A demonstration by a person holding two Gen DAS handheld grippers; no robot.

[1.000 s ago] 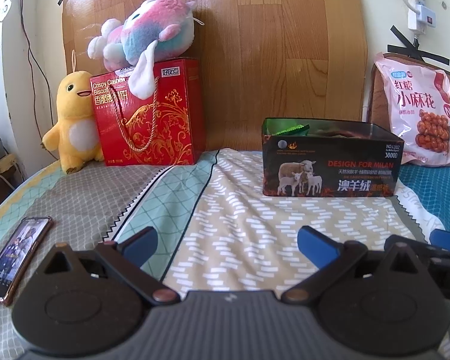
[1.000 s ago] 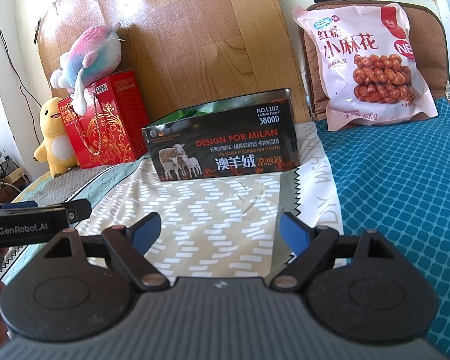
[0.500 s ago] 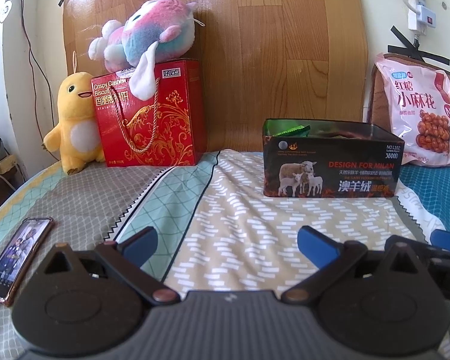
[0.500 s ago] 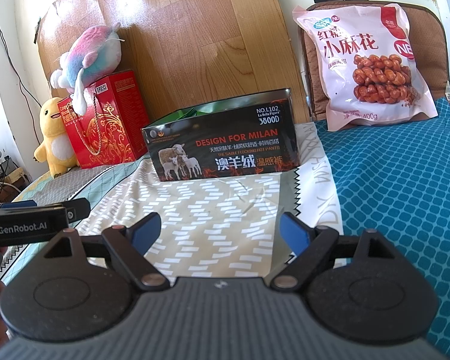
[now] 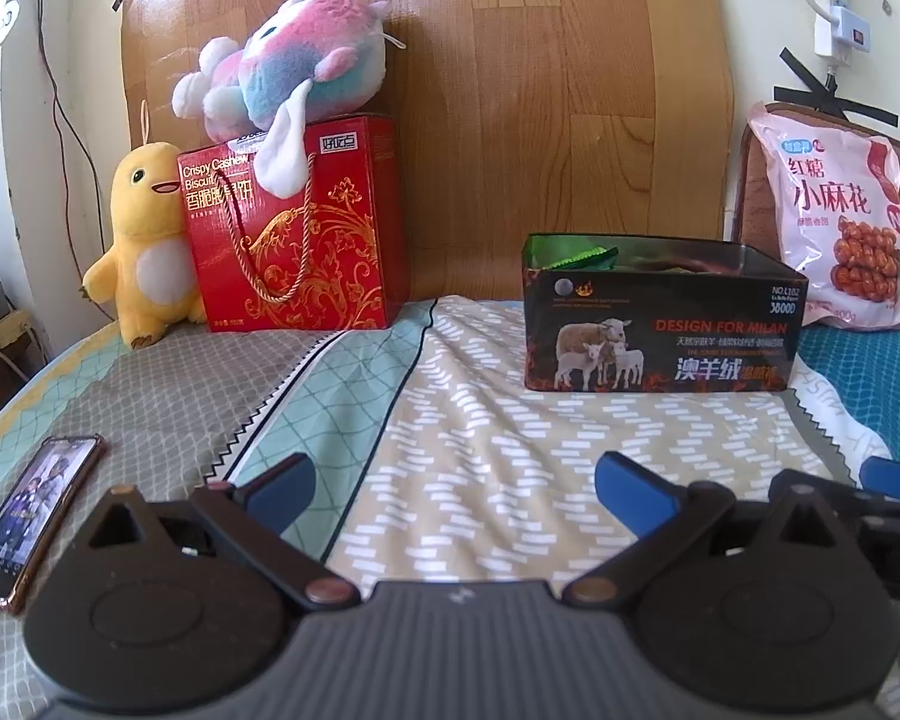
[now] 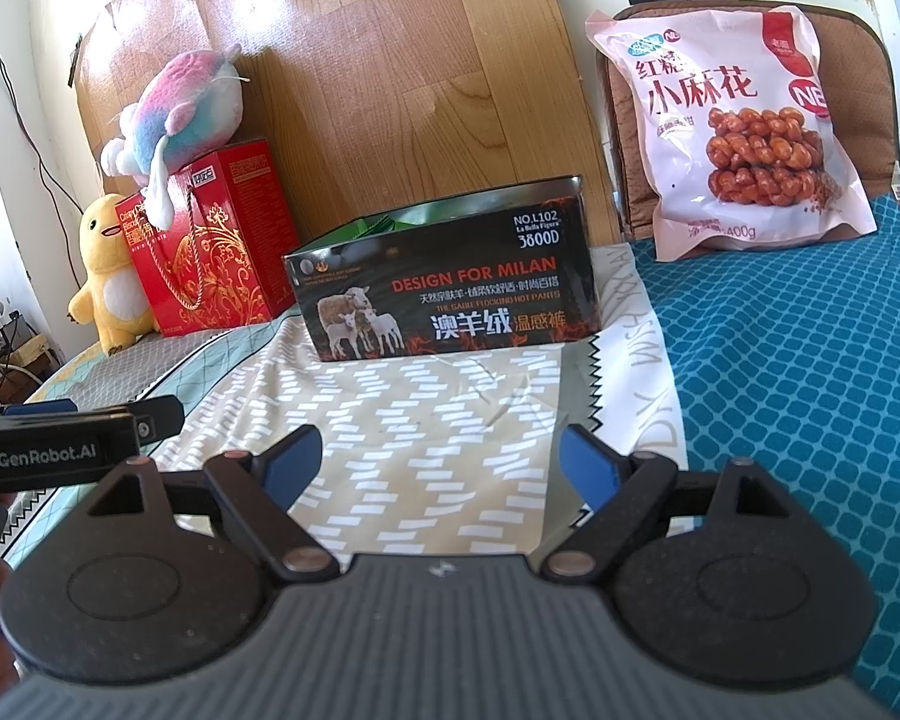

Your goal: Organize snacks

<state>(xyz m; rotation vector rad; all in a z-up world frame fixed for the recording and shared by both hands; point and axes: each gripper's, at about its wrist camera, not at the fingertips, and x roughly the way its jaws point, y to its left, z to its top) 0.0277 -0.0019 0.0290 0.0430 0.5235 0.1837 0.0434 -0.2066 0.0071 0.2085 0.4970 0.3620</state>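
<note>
A black open box (image 5: 660, 330) printed "DESIGN FOR MILAN" stands on the bed; it also shows in the right wrist view (image 6: 444, 300). Green packets (image 5: 585, 257) poke out of its top. A pink snack bag (image 5: 840, 222) leans at the back right, also in the right wrist view (image 6: 732, 132). A red biscuit gift box (image 5: 294, 228) stands at the back left. My left gripper (image 5: 455, 489) is open and empty above the bedspread, short of the black box. My right gripper (image 6: 441, 459) is open and empty, also short of the box.
A yellow plush (image 5: 144, 240) and a pink-blue plush (image 5: 288, 78) sit by the red box. A phone (image 5: 30, 510) lies at the left on the bedspread (image 5: 480, 408). A wooden headboard (image 5: 540, 90) is behind. The left gripper's body (image 6: 60, 450) shows at the right view's left edge.
</note>
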